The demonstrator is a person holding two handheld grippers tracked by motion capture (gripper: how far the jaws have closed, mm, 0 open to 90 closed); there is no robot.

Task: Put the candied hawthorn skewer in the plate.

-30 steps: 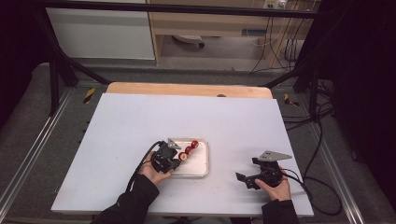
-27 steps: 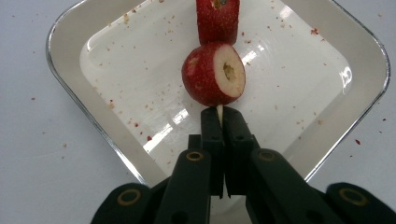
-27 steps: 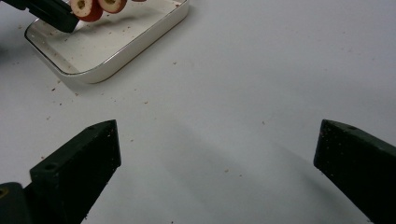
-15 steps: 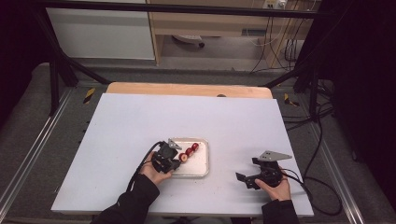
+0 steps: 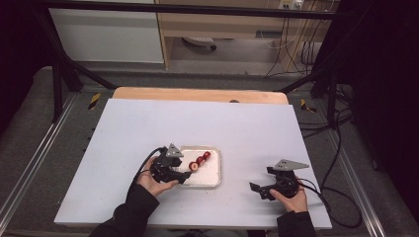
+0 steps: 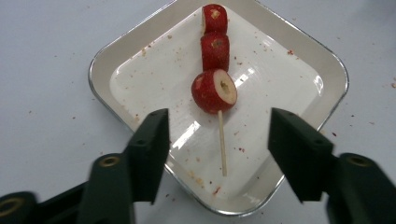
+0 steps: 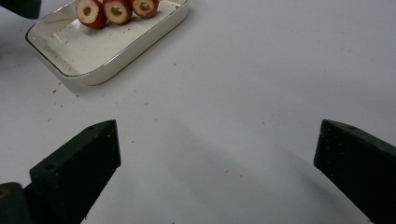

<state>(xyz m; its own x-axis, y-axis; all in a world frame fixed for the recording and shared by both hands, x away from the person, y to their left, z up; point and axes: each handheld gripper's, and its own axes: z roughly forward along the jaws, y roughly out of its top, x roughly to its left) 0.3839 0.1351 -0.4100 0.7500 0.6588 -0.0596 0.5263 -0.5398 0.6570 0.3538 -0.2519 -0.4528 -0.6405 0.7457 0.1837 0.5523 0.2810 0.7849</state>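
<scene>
The skewer (image 6: 222, 142) is pointed lengthwise between the wide-open, empty left tongs (image 6: 219, 140); the right tongs (image 7: 217, 154), likewise open and empty, are held well apart.

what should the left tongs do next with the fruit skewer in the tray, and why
Probably ease the open left tongs down and close on the thin wooden skewer stick. Its bare end lies between the jaws in the white square tray, below the three red fruit pieces.
</scene>
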